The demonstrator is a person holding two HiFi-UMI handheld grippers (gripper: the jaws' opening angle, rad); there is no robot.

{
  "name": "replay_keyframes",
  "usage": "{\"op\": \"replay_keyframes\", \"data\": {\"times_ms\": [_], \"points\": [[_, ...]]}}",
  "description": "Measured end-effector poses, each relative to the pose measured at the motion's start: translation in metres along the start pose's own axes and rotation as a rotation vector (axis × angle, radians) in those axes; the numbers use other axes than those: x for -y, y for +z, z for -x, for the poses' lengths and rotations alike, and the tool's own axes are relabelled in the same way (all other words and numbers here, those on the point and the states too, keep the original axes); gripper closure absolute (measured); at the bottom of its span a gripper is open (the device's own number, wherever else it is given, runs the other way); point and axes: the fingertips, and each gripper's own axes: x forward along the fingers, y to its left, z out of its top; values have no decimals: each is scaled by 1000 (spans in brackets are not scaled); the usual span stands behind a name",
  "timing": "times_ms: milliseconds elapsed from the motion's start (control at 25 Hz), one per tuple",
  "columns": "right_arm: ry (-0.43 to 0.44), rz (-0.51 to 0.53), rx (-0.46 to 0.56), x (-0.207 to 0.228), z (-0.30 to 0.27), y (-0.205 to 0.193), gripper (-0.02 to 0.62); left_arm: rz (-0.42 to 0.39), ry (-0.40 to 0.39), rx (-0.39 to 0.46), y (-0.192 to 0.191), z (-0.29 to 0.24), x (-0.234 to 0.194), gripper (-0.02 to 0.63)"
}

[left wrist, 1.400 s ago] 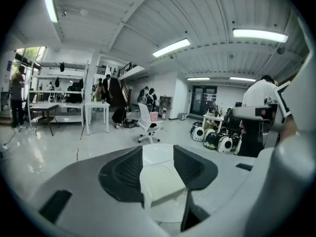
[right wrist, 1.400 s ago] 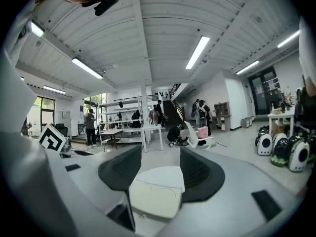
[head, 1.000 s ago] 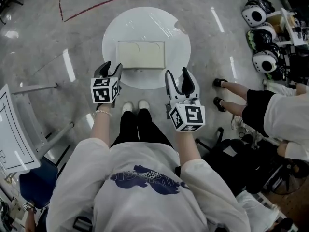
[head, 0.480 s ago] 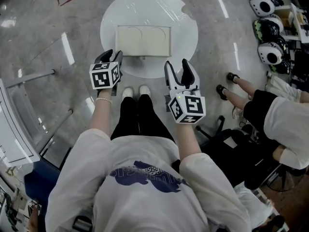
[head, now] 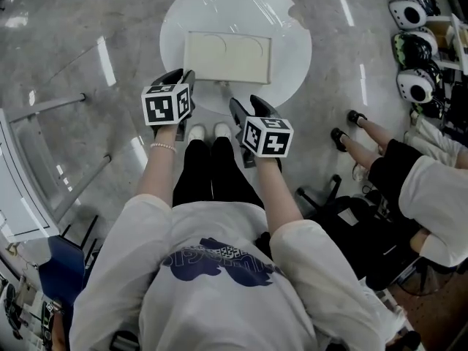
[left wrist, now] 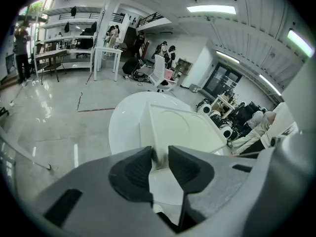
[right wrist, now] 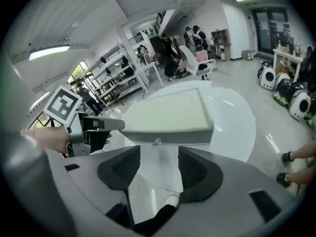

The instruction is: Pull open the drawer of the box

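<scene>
A cream box [head: 227, 57] lies on the round white table [head: 292, 42], its drawer shut, with a small metal knob [right wrist: 156, 142] on the front face. My left gripper [head: 183, 77] is at the box's front left corner [left wrist: 157, 154]; its jaws are closing with that corner between the tips, and a slim gap still shows. My right gripper [head: 247, 103] hangs open in front of the drawer, a short way back from it. In the right gripper view the knob sits just beyond the gap of the right gripper [right wrist: 159, 153], with nothing between the pads.
The table's near edge is right above the person's shoes [head: 205, 131]. Another person's legs and shoes [head: 351, 126] are on the right. Round helmet-like devices [head: 412, 50] sit at the far right. A metal-framed panel [head: 29, 167] stands on the left.
Both grippers moved forward to the box. The left jaws narrowed around the box's front left corner. The right gripper swung left and lined up with the drawer front.
</scene>
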Motion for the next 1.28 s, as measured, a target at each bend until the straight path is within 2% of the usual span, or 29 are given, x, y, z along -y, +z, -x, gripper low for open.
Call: {"op": "replay_keyframes", "data": {"times_ms": [160, 240, 520, 640, 800, 960, 1080, 1280], "points": [[75, -86, -168, -4, -42, -17, 359, 7, -8, -8, 0, -2, 0, 492], [98, -97, -233, -5, -57, -18, 357, 4, -11, -9, 1, -2, -1, 492], [143, -92, -369, -12, -90, -12, 357, 22, -23, -3, 1, -1, -4, 492], [142, -131, -403, -10, -96, -11, 371, 24, -29, -8, 1, -2, -4, 492], [134, -176, -429, -4, -99, -13, 446, 31, -41, -8, 0, -3, -5, 492], [162, -186, -441, -6, -99, -13, 449, 29, -40, -5, 1, -3, -6, 492], [184, -183, -436, -12, -99, -12, 523, 27, -39, -7, 1, -3, -5, 492], [188, -187, -415, -13, -99, -11, 526, 21, -34, -12, 0, -2, -5, 492]]}}
